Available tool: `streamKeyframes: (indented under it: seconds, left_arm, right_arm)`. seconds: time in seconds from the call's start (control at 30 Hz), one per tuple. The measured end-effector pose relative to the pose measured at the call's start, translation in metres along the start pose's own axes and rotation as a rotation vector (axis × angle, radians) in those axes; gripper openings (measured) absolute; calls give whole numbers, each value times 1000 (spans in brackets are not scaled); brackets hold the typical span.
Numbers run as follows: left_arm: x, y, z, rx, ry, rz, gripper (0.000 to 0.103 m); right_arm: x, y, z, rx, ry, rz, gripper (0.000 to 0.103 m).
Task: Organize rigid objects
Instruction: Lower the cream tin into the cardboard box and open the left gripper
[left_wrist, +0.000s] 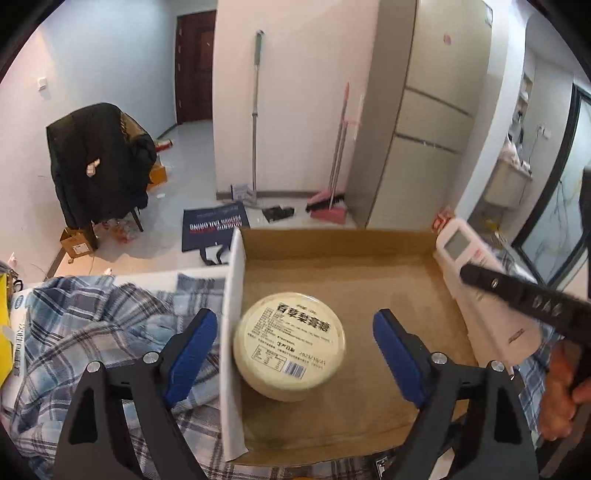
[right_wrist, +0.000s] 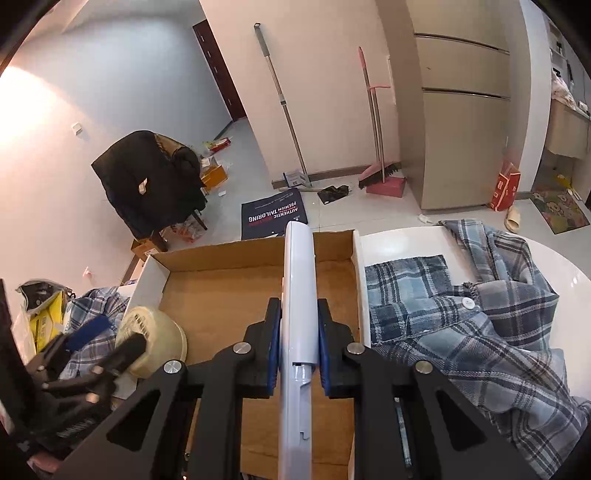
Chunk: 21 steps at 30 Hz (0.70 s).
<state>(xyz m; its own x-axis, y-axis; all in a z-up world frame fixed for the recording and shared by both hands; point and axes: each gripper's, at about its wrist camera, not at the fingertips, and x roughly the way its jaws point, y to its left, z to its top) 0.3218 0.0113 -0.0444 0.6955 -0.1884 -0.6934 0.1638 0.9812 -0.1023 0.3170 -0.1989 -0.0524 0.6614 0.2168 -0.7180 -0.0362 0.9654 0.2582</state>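
Remote screen (left wrist view only)

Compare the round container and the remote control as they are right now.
The round container is a squat cream tub with a printed label on its lid; the remote control is long, slim and white with a small screen. The container sits free on the cardboard box floor between the left tool's open fingers; the remote is clamped edge-on in the right tool above the box. Both are pale rigid items.

tub in box, left side; remote seemingly above box.
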Motion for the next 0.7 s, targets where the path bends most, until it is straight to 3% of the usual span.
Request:
streamKeyframes:
  seconds: [0.17, 0.3, 0.7]
  left_arm:
    - [-19, 12, 4, -60, -90, 0, 88]
    - [-32, 16, 6, -90, -167, 28, 88]
    - [-39, 3, 10, -35, -154, 40, 89]
  right_arm:
    - [9, -9, 3, 51, -46, -24, 16]
    - [24, -10, 3, 35, 0, -27, 16]
    - [35, -11, -2, 34, 24, -48, 16]
